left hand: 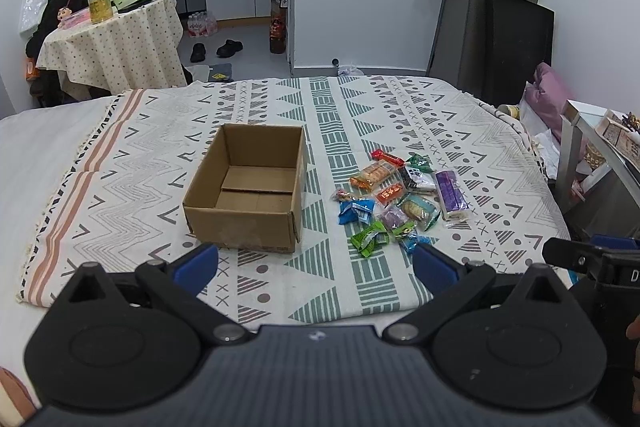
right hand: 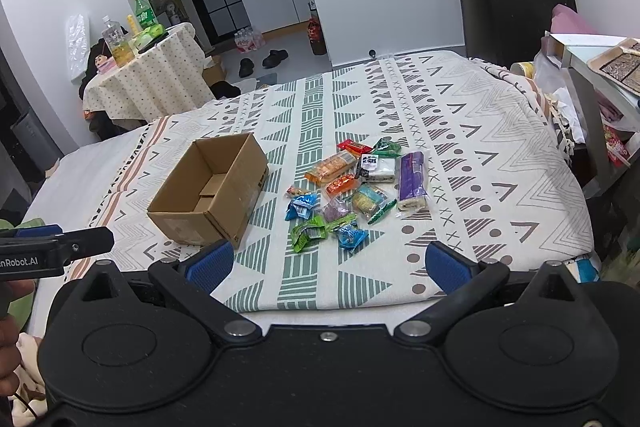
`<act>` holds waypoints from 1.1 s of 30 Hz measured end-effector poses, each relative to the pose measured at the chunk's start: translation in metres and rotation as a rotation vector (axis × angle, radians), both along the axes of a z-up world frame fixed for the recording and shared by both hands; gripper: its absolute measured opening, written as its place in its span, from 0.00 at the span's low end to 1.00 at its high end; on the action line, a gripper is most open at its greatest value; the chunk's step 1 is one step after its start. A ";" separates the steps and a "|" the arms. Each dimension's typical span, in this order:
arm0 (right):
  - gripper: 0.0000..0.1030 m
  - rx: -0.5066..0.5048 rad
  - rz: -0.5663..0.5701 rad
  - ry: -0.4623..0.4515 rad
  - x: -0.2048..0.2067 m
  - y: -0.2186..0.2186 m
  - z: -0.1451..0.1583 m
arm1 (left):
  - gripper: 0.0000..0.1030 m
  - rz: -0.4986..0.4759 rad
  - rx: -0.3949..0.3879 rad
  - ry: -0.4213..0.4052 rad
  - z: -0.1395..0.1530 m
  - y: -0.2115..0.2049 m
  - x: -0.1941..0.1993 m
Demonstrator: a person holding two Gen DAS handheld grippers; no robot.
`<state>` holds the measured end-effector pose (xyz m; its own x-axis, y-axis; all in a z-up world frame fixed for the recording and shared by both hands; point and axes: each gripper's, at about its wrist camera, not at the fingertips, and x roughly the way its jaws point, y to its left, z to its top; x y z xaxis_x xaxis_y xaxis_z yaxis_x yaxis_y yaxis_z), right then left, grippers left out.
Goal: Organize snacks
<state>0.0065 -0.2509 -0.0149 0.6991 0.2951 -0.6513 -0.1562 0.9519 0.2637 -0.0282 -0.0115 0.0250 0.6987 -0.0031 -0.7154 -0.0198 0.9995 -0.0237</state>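
Note:
An empty cardboard box [left hand: 244,187] [right hand: 208,193] stands open-topped on the patterned blanket. To its right lies a loose pile of several wrapped snacks [left hand: 400,199] [right hand: 352,187], among them a long purple pack [left hand: 451,193] [right hand: 412,179], orange cracker packs [left hand: 374,175] and green and blue sachets. My left gripper [left hand: 316,265] hovers open near the blanket's front edge, below the box and the pile, holding nothing. My right gripper [right hand: 330,261] is also open and empty, in front of the pile. Each view shows the other gripper at its side edge.
The blanket [left hand: 360,115] covers a bed with white sheet [left hand: 40,147] bare at the left. A round table with bottles [left hand: 108,27] stands beyond the bed's far left. A white side table [right hand: 592,67] and pink cushion sit at the right. Black panels lean on the far wall.

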 end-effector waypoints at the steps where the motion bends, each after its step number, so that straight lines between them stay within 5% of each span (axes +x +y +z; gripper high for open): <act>1: 1.00 0.000 0.000 -0.002 0.000 0.000 0.000 | 1.00 0.000 0.001 -0.001 0.000 0.000 0.000; 33: 1.00 0.000 0.002 -0.013 -0.002 0.000 0.007 | 1.00 -0.004 -0.020 -0.007 0.004 -0.002 -0.003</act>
